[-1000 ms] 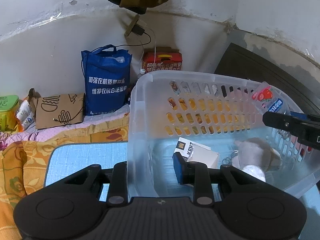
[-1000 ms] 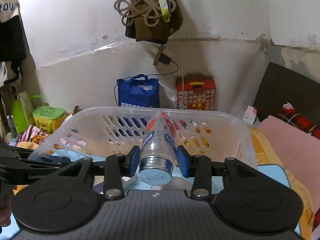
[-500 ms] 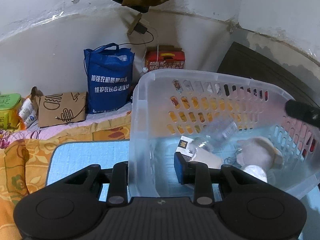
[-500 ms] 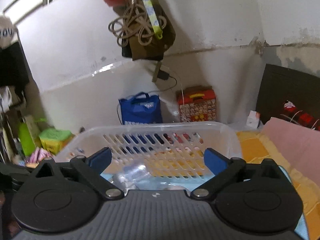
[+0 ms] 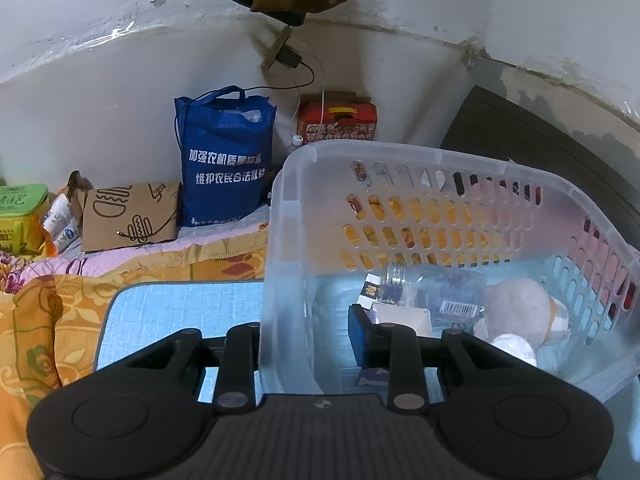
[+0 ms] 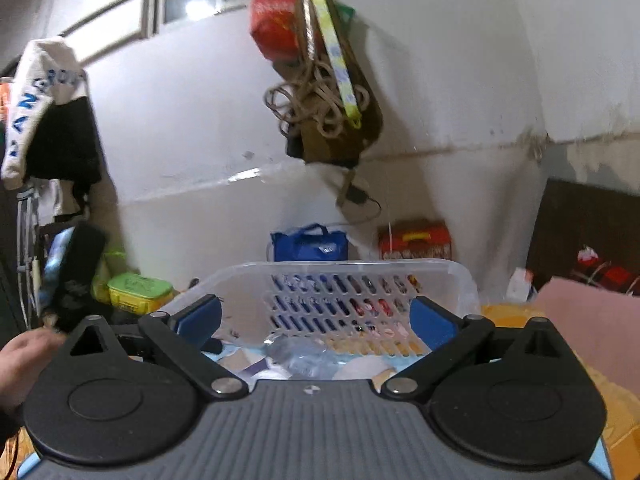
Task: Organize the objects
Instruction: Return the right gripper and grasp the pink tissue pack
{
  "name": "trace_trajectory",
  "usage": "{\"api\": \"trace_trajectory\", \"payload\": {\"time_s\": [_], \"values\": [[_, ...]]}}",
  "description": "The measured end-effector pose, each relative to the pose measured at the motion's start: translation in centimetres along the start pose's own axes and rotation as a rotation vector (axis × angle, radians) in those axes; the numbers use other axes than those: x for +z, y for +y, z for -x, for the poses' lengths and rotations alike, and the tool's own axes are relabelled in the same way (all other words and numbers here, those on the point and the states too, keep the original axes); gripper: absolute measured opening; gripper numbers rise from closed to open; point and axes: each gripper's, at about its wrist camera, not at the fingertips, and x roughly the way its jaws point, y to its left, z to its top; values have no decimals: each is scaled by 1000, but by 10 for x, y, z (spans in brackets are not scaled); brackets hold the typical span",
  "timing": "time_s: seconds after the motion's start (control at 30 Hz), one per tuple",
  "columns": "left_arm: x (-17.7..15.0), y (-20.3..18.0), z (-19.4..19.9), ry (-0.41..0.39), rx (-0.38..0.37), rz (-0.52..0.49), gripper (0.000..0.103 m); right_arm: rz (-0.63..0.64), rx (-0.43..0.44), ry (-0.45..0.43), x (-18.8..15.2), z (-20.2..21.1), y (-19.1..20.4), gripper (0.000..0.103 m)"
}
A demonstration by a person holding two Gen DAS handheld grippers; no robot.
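Observation:
A clear plastic basket stands tilted on a light blue mat. My left gripper is shut on the basket's near left wall. Inside lie a clear plastic bottle on its side, a white box and a grey plush toy. My right gripper is open and empty, raised above the near side of the basket. The bottle shows below it in the basket.
A blue shopping bag, a red box and a brown paper bag stand against the back wall. A green box is far left. Orange bedding surrounds the mat. A pink blanket lies right.
My right gripper opened and let go of the bottle, which dropped into the basket and now lies on its side. The right gripper then rose and tilted upward. The left gripper kept its hold.

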Motion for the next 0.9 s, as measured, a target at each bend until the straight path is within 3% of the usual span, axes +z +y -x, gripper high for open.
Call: {"api": "trace_trajectory", "payload": {"time_s": [0.27, 0.4, 0.57, 0.63, 0.9], "values": [[-1, -1, 0, -7, 5, -8, 34, 67, 43, -33, -40, 46, 24, 103], [0, 0, 1, 0, 0, -5, 34, 48, 140, 51, -58, 35, 28, 103], [-1, -1, 1, -4, 2, -8, 34, -2, 174, 222, -76, 3, 30, 102], [-1, -2, 1, -6, 6, -8, 34, 2, 174, 260, -86, 1, 32, 96], [-1, 1, 1, 1, -22, -10, 34, 5, 141, 270, -99, -2, 39, 92]]}}
